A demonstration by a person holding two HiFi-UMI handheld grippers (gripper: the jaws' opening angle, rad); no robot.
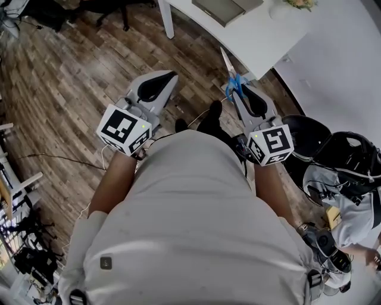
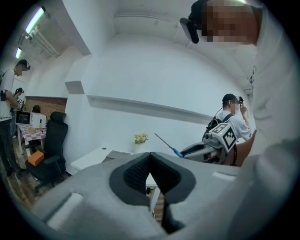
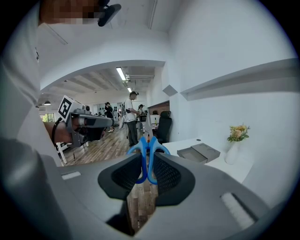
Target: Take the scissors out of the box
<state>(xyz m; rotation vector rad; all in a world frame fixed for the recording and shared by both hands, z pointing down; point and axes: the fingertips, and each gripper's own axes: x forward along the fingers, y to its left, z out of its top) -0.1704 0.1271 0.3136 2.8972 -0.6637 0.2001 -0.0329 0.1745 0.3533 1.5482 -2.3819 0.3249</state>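
Observation:
My right gripper (image 1: pixel 238 90) is shut on the blue handles of the scissors (image 1: pixel 233 82), whose blades (image 1: pixel 225 59) point up and away toward the white table (image 1: pixel 262 41). In the right gripper view the blue handles (image 3: pixel 140 149) stand upright, squeezed between the black pads (image 3: pixel 166 176). The grey box (image 1: pixel 221 8) lies open on that table, also seen as the box (image 3: pixel 199 153) ahead to the right. My left gripper (image 1: pixel 169 76) is shut with nothing in it, level with the right one over the wooden floor. The left gripper view shows the scissors (image 2: pixel 167 144) off to the right.
A vase of flowers (image 3: pixel 236 139) stands on the table near the wall. A black office chair (image 1: pixel 306 138) and a seated person (image 1: pixel 351 208) are close on my right. Other people (image 3: pixel 131 117) stand farther back, and another black chair (image 2: pixel 52 150) stands at the left.

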